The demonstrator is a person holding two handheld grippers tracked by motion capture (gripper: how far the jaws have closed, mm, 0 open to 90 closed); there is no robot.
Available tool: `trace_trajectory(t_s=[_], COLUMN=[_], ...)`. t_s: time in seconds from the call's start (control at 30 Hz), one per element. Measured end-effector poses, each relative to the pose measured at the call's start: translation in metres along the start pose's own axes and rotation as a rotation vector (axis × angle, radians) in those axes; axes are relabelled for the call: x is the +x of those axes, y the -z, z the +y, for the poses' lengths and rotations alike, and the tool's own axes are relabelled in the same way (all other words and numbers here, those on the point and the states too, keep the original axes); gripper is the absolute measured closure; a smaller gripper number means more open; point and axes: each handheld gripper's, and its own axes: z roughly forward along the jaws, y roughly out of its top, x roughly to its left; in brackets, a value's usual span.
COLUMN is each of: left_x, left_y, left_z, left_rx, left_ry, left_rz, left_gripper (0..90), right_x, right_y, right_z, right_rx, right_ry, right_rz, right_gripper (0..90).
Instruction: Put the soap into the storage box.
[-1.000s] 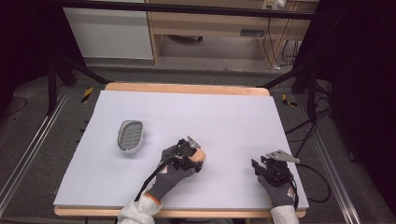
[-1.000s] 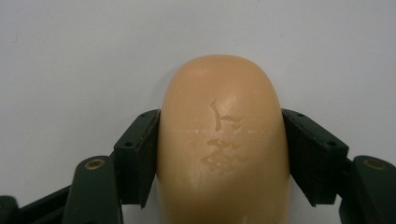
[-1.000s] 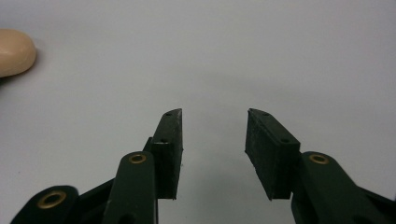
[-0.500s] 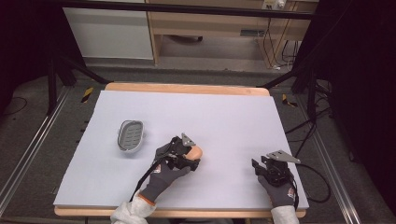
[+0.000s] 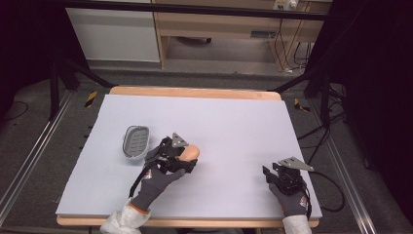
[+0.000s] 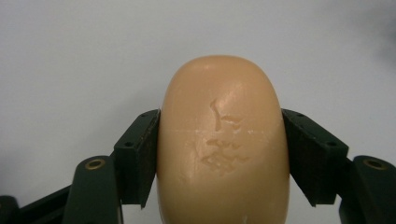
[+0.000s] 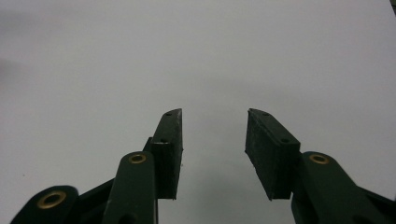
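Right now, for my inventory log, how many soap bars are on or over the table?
1. The soap bar sits clamped between the jaws of the left gripper, just right of the grey soap dish, which looks empty. The right gripper is open, holding nothing.

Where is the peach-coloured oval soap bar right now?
The peach-coloured oval soap bar is clamped between the jaws of the left gripper, left of centre on the white table in the high view, just right of the grey soap dish.

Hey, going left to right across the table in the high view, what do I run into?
Grey soap dish → left claw shut on the tan soap bar → right claw, open and holding nothing. All of it sits on the white table.
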Motion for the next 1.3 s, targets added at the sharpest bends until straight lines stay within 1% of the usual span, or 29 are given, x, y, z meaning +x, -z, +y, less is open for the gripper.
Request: trace_trajectory(t_s=[0.07,0.1,0.17,0.2,0.27,0.53,0.8,0.97,1.3], left_x=[0.004,0.006,0.010,0.012,0.015,0.026,0.042,0.050,0.067], left_y=[0.005,0.008,0.012,0.014,0.017,0.031,0.047,0.056,0.068], left_z=[-0.001,-0.001,-0.002,-0.003,-0.003,-0.008,-0.016,-0.020,-0.022], left_rx=[-0.014,-0.017,-0.032,-0.031,-0.041,-0.063,-0.099,-0.112,-0.136], left_ry=[0.014,0.013,0.030,0.031,0.044,0.063,0.102,0.115,0.152], left_rz=[0.003,0.007,0.017,0.019,0.019,0.036,0.059,0.075,0.112], left_gripper=[32.0,32.0,32.0,32.0,32.1,32.0,32.0,32.0,32.1], right_x=[0.000,0.000,0.000,0.000,0.000,0.000,0.000,0.000,0.000], right_y=[0.000,0.000,0.000,0.000,0.001,0.002,0.001,0.001,0.001], right_z=[0.000,0.000,0.000,0.000,0.000,0.000,0.000,0.000,0.000], right_rx=[0.000,0.001,0.001,-0.002,-0.004,-0.005,-0.004,-0.006,-0.006], right_ry=[0.001,0.000,0.002,0.004,-0.004,-0.003,-0.004,-0.004,-0.006], right_rz=[0.000,0.000,-0.001,-0.003,0.000,-0.005,-0.007,-0.007,-0.009], right_gripper=[56.4,56.4,56.4,56.4,56.4,56.3,56.1,55.9,55.5])
